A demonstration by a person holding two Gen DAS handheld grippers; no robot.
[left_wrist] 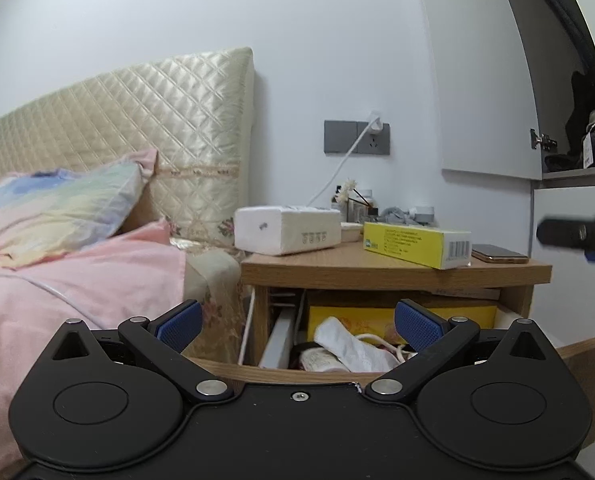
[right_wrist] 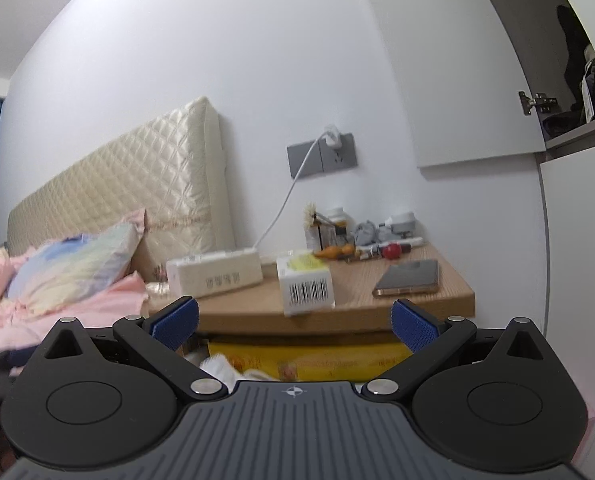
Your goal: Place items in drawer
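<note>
While both your tongs, left gripper (left_wrist: 297,326) and right gripper (right_wrist: 293,324), hang spread and empty, the drawer (left_wrist: 377,344) is open and already cluttered. Beyond it, the yellow barcoded box (right_wrist: 305,282), tissue pack (left_wrist: 287,230) and phone (right_wrist: 409,278) sit on the nightstand (left_wrist: 337,270). Print's too blurry to read.

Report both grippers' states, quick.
Left gripper: open, holding nothing, over the open drawer.
Right gripper: open, holding nothing, facing the yellow box on the nightstand.
</note>
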